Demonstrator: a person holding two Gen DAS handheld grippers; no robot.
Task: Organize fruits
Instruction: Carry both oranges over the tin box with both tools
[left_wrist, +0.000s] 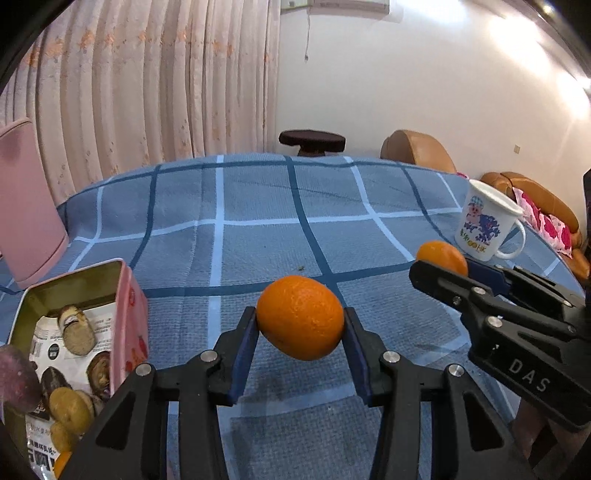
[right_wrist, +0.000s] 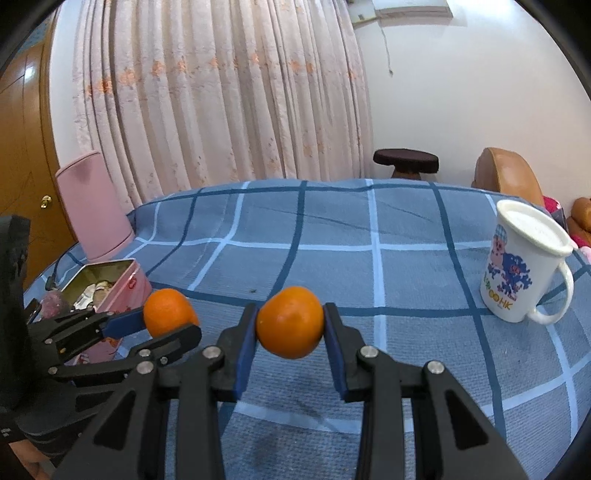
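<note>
Clamping one orange each, left gripper (left_wrist: 300, 328) and right gripper (right_wrist: 290, 334) hover near snack-filled pink tin (left_wrist: 127, 295).

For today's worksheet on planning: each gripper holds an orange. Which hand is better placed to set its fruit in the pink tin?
Left. The left gripper with its orange is next to the open pink tin; the right gripper holds its orange on the mug side.
</note>
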